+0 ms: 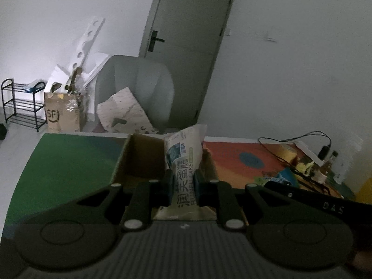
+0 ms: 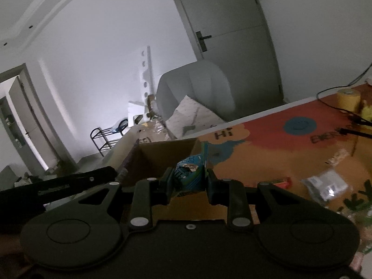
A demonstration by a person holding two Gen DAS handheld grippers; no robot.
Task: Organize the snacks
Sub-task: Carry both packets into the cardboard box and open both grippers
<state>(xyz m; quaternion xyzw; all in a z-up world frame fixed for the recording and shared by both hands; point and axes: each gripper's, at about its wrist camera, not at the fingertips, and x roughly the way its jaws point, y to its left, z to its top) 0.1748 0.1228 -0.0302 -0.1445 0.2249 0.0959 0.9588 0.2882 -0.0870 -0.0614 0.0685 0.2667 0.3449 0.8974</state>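
Room: dim, white walls, a grey door (image 1: pixel 186 46), a grey armchair (image 1: pixel 137 86) with torn cardboard leaning on it, a black shoe rack (image 1: pixel 21 104) by the far wall.
Surface: a table (image 1: pixel 69 160) under a printed mat, green toward its left edge, orange and red toward its right, with a blue smiley disc (image 2: pixel 300 125) and "Hi" lettering.
Cardboard box: open-topped (image 1: pixel 144 155), brown, standing on the table near its far edge, flaps up.
Cake packet: white plastic wrapper (image 1: pixel 183 160), black Chinese characters with "CAKE" in Latin letters, a blue-green picture panel and a small green label; upright, its crimped top flaring above the box's far wall.
Left gripper: black (image 1: pixel 183 186); jaws pinching the cake packet at its lower middle, over the box.
Blue packet: crumpled blue-and-teal wrapper (image 2: pixel 189 174) with white print, small, held above the box's near right corner.
Right gripper: black (image 2: pixel 189 183); jaws clamped on the blue packet's sides.
Loose items: clear plastic bags (image 2: pixel 325 186) and a small red item near the table's right edge; a yellow tape roll (image 2: pixel 348 100) and black cable at the far right corner.
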